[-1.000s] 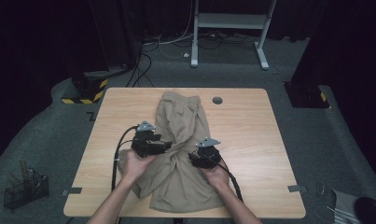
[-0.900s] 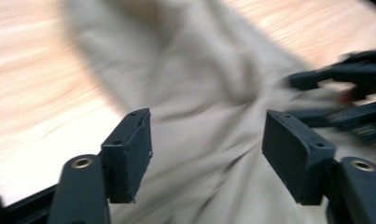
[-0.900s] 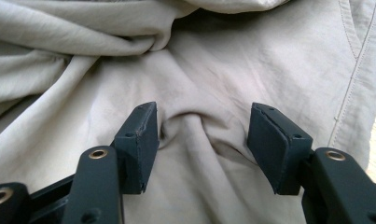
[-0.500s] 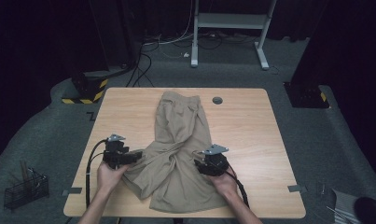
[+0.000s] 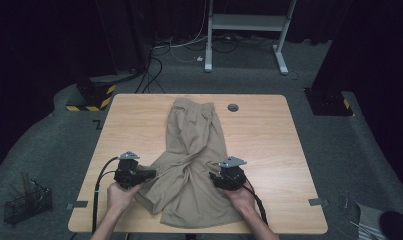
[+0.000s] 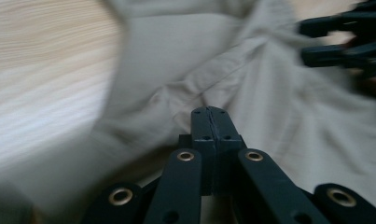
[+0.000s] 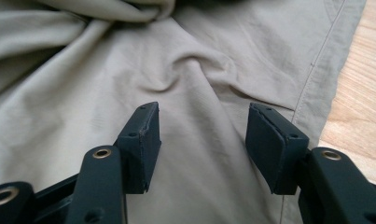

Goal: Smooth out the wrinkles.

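So from the high view, the tan shorts [image 5: 191,150] lie down the middle of the surface [image 5: 269,135], waistband toward 12 o'clock, legs twisted and bunched toward 6. The left claw [image 5: 151,173] sits at the leg edge around 7 o'clock and the right claw [image 5: 212,176] around 5. My guess is they're bracketing the mess to pull it flat.

Left gripper view: the claw [image 6: 209,112] is clamped fully shut, its tip right at a raised fold of the shorts [image 6: 176,46]. I can't tell if it's actually pinching cloth.

Right gripper view: the claw [image 7: 202,126] is spread wide, nothing held, hovering over a wrinkle near the side seam. Bare surface [image 7: 358,93] is at 3 o'clock, so it looks lined up for a grab.
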{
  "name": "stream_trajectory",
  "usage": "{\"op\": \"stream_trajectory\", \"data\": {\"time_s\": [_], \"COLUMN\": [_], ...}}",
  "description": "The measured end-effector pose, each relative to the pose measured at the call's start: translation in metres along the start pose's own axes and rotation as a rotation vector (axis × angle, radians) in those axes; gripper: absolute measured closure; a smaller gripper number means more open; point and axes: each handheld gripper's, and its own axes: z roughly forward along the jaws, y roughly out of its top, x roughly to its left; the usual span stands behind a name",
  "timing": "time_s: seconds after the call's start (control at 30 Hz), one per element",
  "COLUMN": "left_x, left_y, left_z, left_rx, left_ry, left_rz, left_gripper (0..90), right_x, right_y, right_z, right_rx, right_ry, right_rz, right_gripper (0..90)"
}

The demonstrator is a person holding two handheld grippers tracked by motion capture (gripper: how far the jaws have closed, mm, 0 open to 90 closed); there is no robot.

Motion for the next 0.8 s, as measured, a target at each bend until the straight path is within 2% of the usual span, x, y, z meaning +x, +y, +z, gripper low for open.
{"op": "stream_trajectory", "data": {"time_s": [0.03,0.1,0.27,0.4,0.47,0.63,0.8], "left_x": [-0.006,-0.015,-0.019,-0.021,-0.019,-0.009,0.001], "left_y": [-0.001,-0.003,-0.008,-0.010,-0.009,0.000,0.019], "left_z": [0.000,0.003,0.017,0.036,0.045,0.062,0.075], "left_rx": [-0.005,-0.001,0.020,0.045,0.057,0.052,0.043], "left_ry": [-0.013,-0.005,-0.015,0.003,0.021,0.037,0.077], "left_rz": [0.008,0.034,0.031,0.034,0.029,0.009,0.024], "left_gripper": [90.0,90.0,90.0,90.0,90.0,90.0,90.0], "right_x": [0.002,0.006,0.011,0.012,0.013,0.010,-0.001], "right_y": [0.000,0.000,-0.002,-0.007,-0.009,-0.002,0.012], "right_z": [-0.003,-0.010,-0.020,-0.014,-0.008,0.001,0.017], "right_rx": [-0.005,-0.018,-0.034,-0.008,0.018,0.018,0.016], "right_ry": [0.002,0.004,0.014,0.012,0.005,-0.005,-0.025], "right_rz": [0.004,-0.013,-0.027,-0.024,-0.028,-0.019,0.000], "right_gripper": [44.7,44.7,44.7,44.6,44.2,43.3,42.7]}}
